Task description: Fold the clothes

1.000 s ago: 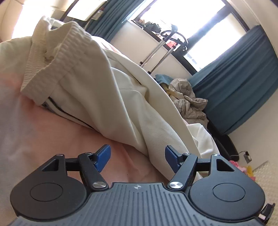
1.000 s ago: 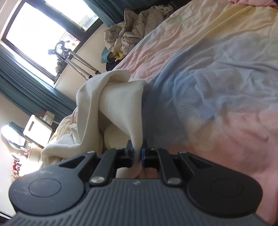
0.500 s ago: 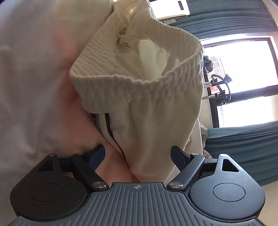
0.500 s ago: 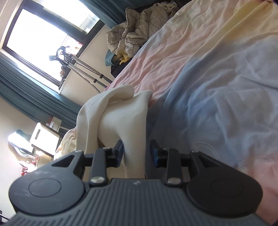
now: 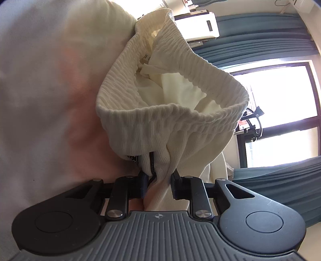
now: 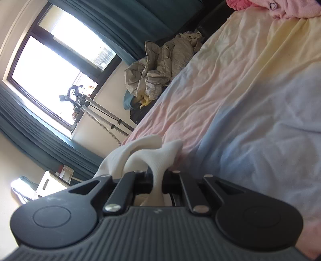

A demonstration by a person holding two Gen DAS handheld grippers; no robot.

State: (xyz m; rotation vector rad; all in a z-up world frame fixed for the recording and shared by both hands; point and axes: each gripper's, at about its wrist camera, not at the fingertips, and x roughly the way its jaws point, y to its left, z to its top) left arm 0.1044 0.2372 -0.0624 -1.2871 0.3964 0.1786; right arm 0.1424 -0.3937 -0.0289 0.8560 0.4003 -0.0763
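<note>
Though pinched — cream pants [image 5: 180, 128], waistband agape

A lived-in home bedroom: a bed [image 6: 250, 96] spread with a pastel pink, yellow and blue sheet, teal curtains [image 6: 140, 26] beside a bright window [image 6: 52, 66], a crumpled beige quilt [image 6: 158, 60] heaped on the floor, and a pink garment [image 6: 280, 8] at the bed's far end.

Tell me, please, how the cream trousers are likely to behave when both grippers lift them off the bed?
The cream trousers will probably sag: fabric bunches where the left gripper pinches it. The ribbed waistband looks stretchy, so it may droop. The right gripper holds a thin fold, which might slip.
</note>
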